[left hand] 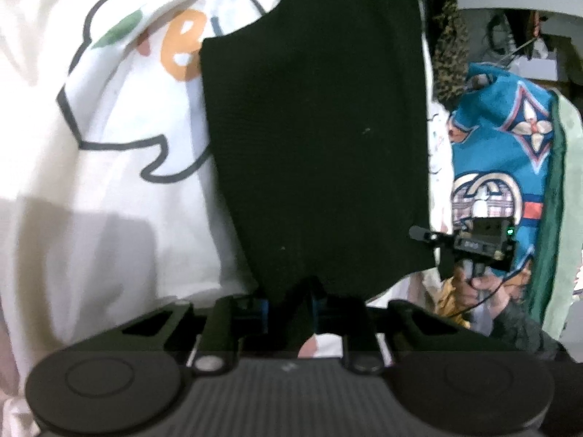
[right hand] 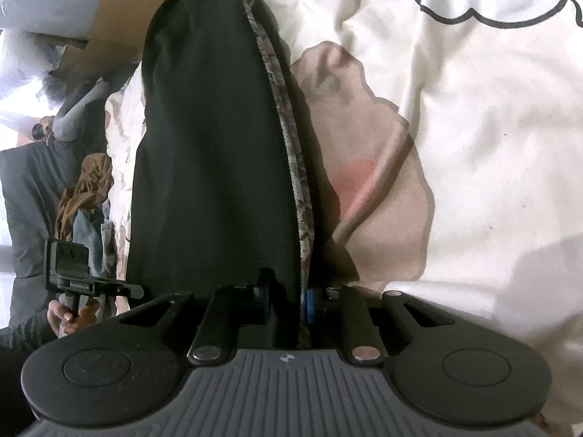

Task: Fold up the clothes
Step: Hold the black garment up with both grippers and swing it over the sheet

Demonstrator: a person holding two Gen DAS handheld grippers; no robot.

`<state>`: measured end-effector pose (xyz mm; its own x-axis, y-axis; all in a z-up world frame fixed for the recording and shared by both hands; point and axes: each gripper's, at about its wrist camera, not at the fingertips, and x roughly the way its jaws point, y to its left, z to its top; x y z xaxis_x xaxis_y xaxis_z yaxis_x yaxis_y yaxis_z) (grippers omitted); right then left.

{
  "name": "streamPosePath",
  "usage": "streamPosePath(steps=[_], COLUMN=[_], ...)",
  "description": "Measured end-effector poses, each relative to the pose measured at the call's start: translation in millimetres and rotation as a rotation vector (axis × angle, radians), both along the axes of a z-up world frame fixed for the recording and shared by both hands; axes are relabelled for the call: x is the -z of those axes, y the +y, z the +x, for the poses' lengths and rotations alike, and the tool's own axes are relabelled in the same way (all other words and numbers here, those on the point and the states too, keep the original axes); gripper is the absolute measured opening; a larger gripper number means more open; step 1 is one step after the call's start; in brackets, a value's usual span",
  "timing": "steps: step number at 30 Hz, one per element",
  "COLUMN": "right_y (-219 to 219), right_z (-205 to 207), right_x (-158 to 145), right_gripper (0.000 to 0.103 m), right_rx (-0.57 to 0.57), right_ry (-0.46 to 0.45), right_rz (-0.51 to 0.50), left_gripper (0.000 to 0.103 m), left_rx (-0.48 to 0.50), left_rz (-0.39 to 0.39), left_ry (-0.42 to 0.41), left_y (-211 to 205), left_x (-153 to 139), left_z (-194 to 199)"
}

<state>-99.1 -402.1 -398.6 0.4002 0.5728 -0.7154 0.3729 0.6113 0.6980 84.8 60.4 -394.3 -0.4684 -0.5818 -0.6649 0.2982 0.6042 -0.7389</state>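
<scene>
Left hand-held gripper [left hand: 289,311]: clamped on black cloth [left hand: 313,138], at its lower edge.
Right hand-held gripper [right hand: 288,306]: clamped on the same cloth's patterned hem [right hand: 288,138]; jaws pressed together on it.
Black cloth: held up between both grippers, over a cream sheet [left hand: 109,189] with cartoon print.
Edges: cloth cut off at the top in both views.
Open room: bare sheet to one side of the cloth in each view.
Background: blue patterned fabric [left hand: 510,145], brown garment [right hand: 87,185], hard to make out.
</scene>
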Motion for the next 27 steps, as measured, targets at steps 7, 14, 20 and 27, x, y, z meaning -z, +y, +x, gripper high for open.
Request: streamPosePath(steps=[7, 14, 20, 27], right_y=[3, 1, 4, 15], right_z=[4, 3, 5, 4], right_x=[3, 6, 1, -22], right_gripper=[0.019, 0.019, 0.006, 0.004], right_rx=[-0.001, -0.002, -0.041, -0.078], right_ry=[0.01, 0.007, -0.012, -0.076], right_rz=[0.004, 0.024, 0.005, 0.014], left_gripper=[0.022, 0.022, 0.009, 0.007], left_rx=[0.009, 0.027, 0.008, -0.002], left_rz=[0.018, 0.002, -0.038, -0.11], left_ry=[0.016, 0.014, 0.019, 0.0], left_y=[1, 1, 7, 25], left_x=[10, 15, 11, -18], left_z=[2, -5, -6, 5])
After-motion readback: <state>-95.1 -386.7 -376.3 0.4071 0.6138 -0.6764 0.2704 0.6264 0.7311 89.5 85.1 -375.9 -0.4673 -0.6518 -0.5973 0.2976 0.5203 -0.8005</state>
